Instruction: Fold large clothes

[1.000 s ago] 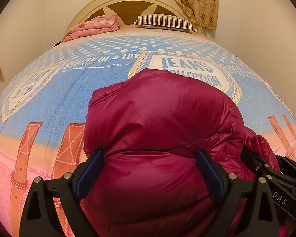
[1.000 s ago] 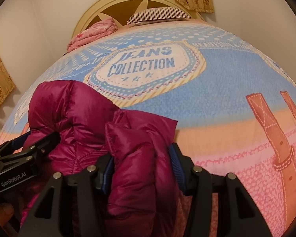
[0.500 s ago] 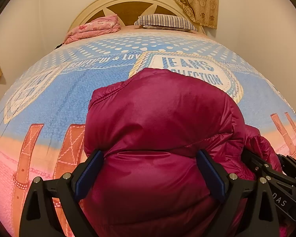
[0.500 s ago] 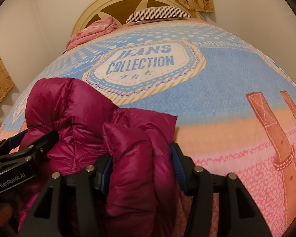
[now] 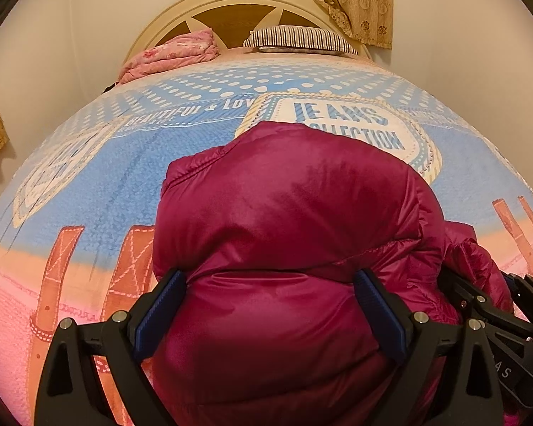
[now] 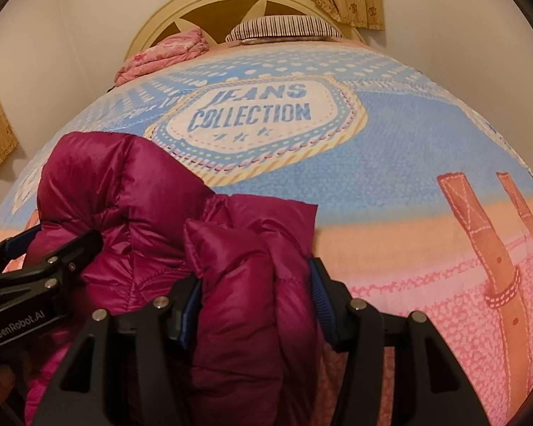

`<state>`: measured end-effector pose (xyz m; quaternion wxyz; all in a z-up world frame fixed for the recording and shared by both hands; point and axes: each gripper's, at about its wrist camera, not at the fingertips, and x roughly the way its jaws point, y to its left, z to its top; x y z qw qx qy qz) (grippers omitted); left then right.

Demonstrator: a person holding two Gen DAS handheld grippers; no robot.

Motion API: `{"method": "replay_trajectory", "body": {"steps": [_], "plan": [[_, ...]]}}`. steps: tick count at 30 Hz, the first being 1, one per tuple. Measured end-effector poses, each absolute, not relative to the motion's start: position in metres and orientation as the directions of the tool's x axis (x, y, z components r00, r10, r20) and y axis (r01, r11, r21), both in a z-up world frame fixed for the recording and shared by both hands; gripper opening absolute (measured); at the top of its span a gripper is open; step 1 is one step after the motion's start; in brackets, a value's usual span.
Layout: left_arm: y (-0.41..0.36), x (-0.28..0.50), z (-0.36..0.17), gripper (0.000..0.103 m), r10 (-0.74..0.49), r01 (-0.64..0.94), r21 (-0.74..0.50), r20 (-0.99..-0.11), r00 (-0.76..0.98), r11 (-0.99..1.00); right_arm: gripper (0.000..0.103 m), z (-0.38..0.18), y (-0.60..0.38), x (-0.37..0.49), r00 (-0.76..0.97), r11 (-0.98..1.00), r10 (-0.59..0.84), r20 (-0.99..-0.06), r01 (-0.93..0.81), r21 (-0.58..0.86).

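Observation:
A magenta puffer jacket [image 5: 287, 213] lies bunched on the bed near its front edge. My left gripper [image 5: 268, 301] straddles the thick bulk of it, both blue pads pressed into the padding with the jaws wide apart. In the right wrist view the jacket [image 6: 124, 191] shows a folded edge standing up, and my right gripper [image 6: 256, 301] is shut on that fold. The right gripper [image 5: 497, 312] sits just right of the left one, and the left gripper [image 6: 35, 277] shows at the left edge of the right wrist view. The jacket's underside is hidden.
The bed cover [image 5: 106, 177] is blue and pink with a "JEANS COLLECTION" print. At the head lie a folded pink quilt [image 5: 174, 53] and a striped pillow [image 5: 298, 37] against a cream headboard [image 5: 231, 3]. A curtain [image 5: 355, 0] hangs behind; walls flank the bed.

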<state>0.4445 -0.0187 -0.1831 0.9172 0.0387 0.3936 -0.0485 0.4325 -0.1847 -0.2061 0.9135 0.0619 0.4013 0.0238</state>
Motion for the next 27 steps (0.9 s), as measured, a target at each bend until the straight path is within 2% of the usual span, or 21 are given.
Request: {"method": "replay_trajectory", "body": {"steps": [14, 15, 17, 18, 20, 23, 27], "plan": [[-0.017, 0.44, -0.172, 0.097, -0.024, 0.098, 0.055, -0.749, 0.662, 0.994, 0.057, -0.206, -0.184, 0.433, 0.67, 0.994, 0.079, -0.738, 0.004, 0.11], [-0.012, 0.433, -0.166, 0.097, -0.02, 0.088, 0.05, -0.753, 0.658, 0.995, 0.059, -0.204, -0.183, 0.432, 0.669, 0.994, 0.079, -0.739, -0.001, 0.105], [-0.001, 0.416, -0.154, 0.097, -0.039, 0.085, 0.025, -0.739, 0.673, 0.996, 0.075, -0.197, -0.183, 0.427, 0.675, 0.997, 0.047, -0.736, 0.008, 0.072], [0.007, 0.404, -0.148, 0.097, -0.041, 0.082, 0.022, -0.728, 0.684, 0.996, 0.077, -0.191, -0.186, 0.421, 0.682, 0.998, 0.039, -0.73, 0.017, 0.068], [0.019, 0.387, -0.145, 0.097, -0.044, 0.071, 0.007, -0.725, 0.687, 0.997, 0.08, -0.183, -0.192, 0.406, 0.691, 0.995, 0.065, -0.72, 0.014, 0.103], [0.033, 0.373, -0.161, 0.097, -0.121, 0.096, -0.078, -0.765, 0.633, 0.992, 0.086, -0.181, -0.196, 0.385, 0.698, 0.994, 0.057, -0.714, 0.03, 0.109], [0.04, 0.37, -0.178, 0.097, -0.199, 0.093, -0.181, -0.765, 0.612, 0.979, 0.086, -0.194, -0.197, 0.376, 0.668, 0.991, 0.077, -0.74, 0.029, 0.13]]}}
